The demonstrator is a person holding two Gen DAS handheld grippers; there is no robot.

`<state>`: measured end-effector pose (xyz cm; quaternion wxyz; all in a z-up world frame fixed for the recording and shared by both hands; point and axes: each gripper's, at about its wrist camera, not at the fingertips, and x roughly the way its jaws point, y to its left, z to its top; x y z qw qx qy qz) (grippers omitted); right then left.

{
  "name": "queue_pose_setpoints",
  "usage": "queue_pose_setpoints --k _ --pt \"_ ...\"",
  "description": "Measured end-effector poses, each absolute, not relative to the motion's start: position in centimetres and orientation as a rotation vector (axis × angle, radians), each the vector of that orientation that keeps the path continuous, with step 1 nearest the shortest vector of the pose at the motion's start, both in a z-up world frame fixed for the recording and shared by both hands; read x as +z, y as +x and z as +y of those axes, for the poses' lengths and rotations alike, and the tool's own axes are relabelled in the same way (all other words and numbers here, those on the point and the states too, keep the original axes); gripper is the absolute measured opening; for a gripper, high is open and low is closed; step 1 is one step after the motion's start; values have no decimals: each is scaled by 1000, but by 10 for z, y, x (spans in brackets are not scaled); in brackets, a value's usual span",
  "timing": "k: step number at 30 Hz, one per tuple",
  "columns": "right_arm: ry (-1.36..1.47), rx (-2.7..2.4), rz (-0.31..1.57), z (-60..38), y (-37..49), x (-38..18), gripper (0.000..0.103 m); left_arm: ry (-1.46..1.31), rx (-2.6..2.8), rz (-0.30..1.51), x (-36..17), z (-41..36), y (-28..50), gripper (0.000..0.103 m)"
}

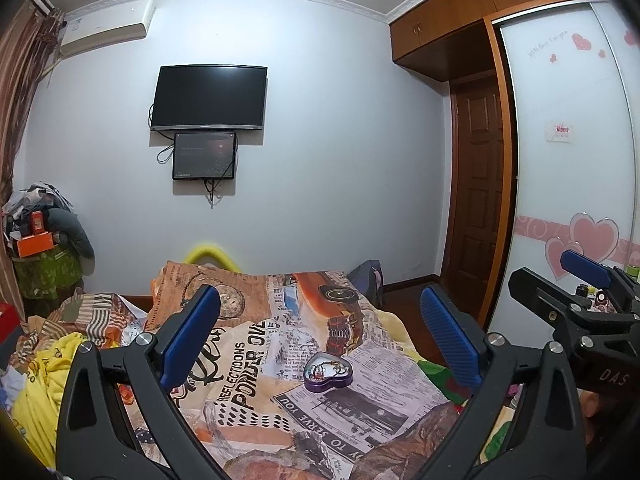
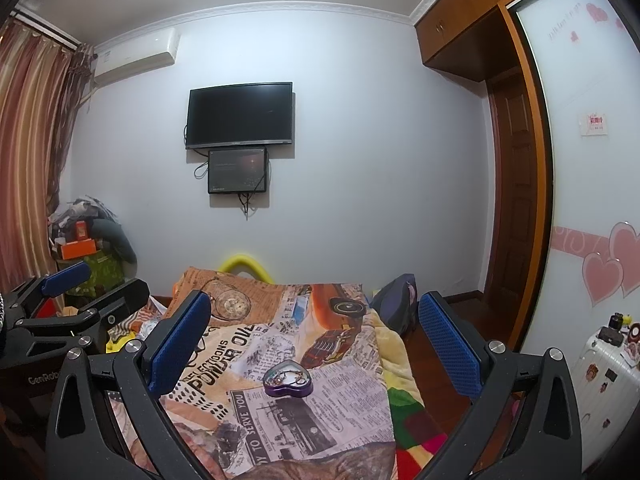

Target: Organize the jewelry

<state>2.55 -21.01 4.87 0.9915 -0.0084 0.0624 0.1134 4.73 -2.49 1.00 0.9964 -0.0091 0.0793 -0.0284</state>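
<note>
Between the widely parted jaws of the left gripper [image 1: 320, 336], somewhat below their tips, a purple heart-shaped tin [image 1: 329, 372] is seen lying open on the bed [image 1: 360, 400], which is covered by a newspaper-print blanket [image 1: 256, 352]. A tangle of jewelry [image 1: 326, 369] is held inside the tin; the separate pieces cannot be told apart. Nothing is gripped by the left jaws, and they are kept clear of the tin. The jaws of the right gripper [image 2: 316, 336] are likewise spread wide and hold nothing, and the same tin [image 2: 288, 382] is framed between them, slightly nearer the left jaw. Each gripper is caught at the edge of the other's view, side by side. Beyond the jaws, two dark screens [image 1: 208, 98] are mounted on the far wall.
</note>
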Motion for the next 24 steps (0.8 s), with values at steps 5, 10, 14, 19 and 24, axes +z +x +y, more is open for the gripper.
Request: queue_pose_setpoints --k 5,10,14,19,24 --pt "-14 227 125 -210 25 48 103 -22 -65 158 11 -25 46 101" --pt "-12 224 124 -210 24 48 103 -26 -66 159 12 -25 46 101" --pt "-13 224 124 -210 24 48 103 -32 -66 158 12 -25 46 101" --pt "-13 223 124 -210 24 48 103 -32 -72 152 12 -25 46 102" --pt "-13 224 126 -210 23 47 103 -35 -72 155 11 -24 46 102"
